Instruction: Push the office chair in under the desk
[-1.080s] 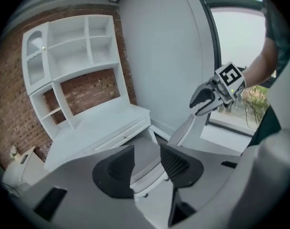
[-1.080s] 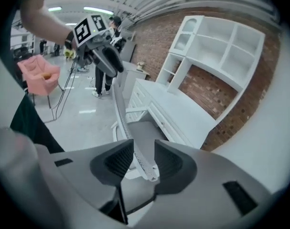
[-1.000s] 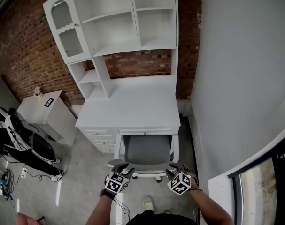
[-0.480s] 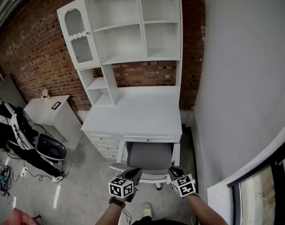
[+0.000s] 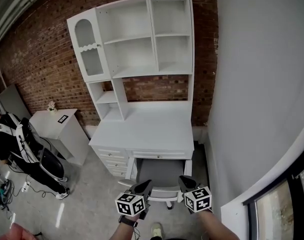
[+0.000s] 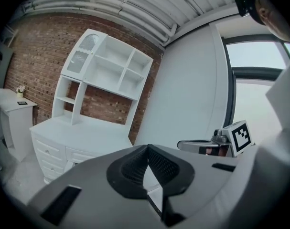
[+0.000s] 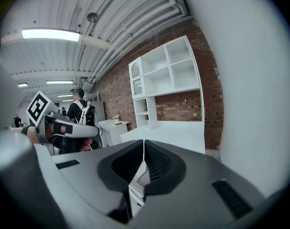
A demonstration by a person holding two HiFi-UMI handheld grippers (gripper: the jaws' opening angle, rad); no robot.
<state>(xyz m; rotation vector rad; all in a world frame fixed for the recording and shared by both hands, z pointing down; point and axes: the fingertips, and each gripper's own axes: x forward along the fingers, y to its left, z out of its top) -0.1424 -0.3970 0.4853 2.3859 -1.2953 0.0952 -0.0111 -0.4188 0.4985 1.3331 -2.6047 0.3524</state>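
Note:
The office chair [image 5: 160, 171] has a grey seat and a white frame, and stands tucked in under the white desk [image 5: 146, 131] with its back edge just outside. My left gripper [image 5: 143, 185] hovers over the chair's back edge at the left, shut and empty. My right gripper [image 5: 185, 181] hovers at the back edge's right corner, also shut with nothing in it. In the left gripper view the left gripper [image 6: 147, 150] points up at the desk [image 6: 82, 132]. In the right gripper view the right gripper [image 7: 144, 143] faces the desk [image 7: 178, 130].
A white hutch [image 5: 136, 39] rises from the desk against the brick wall. A grey wall [image 5: 257, 84] runs close along the right. At the left stand a small white cabinet [image 5: 59, 129], a black chair [image 5: 49, 164] and a person with a backpack [image 5: 11, 139].
Both grippers have gone from open to shut and have come back off the chair's back. Less of the grey seat shows outside the desk. The head view has tilted up.

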